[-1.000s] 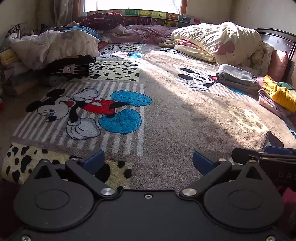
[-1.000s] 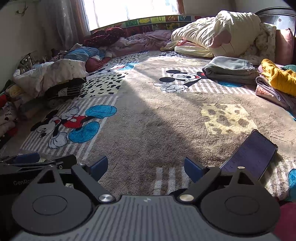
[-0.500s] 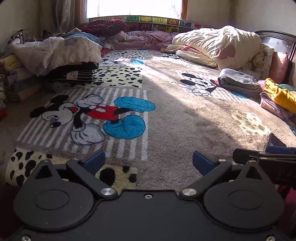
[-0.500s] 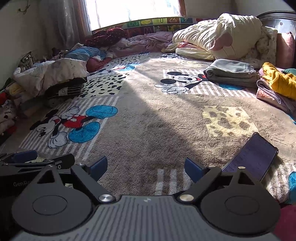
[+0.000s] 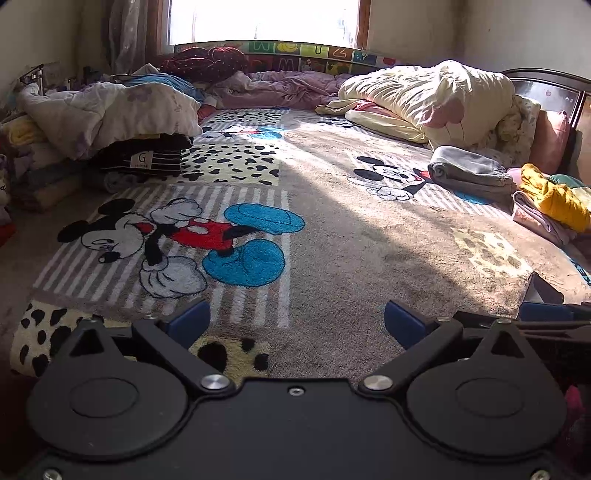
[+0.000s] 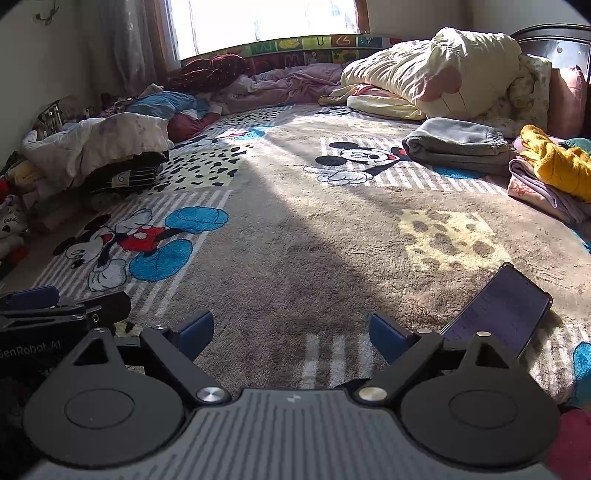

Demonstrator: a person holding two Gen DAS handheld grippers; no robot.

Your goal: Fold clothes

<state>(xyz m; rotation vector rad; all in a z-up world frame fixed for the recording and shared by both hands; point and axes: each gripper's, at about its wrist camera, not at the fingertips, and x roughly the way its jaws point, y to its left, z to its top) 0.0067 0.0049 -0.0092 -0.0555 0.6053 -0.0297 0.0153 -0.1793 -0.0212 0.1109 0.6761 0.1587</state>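
Wide-spread right hand-held gripper (image 6: 291, 328) above patterned blanket (image 6: 295, 236), phone (image 6: 502, 310) just beside it.

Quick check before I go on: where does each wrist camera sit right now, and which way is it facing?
Left wrist: sits low behind the open left gripper, facing across the blanket toward the window; the right gripper's tip shows at its right edge.
Right wrist: sits low behind the open right gripper, facing the same way, phone beside its right finger; the left gripper shows at its left edge.
Shared: the blanket, grey folded garment, yellow garment, window.
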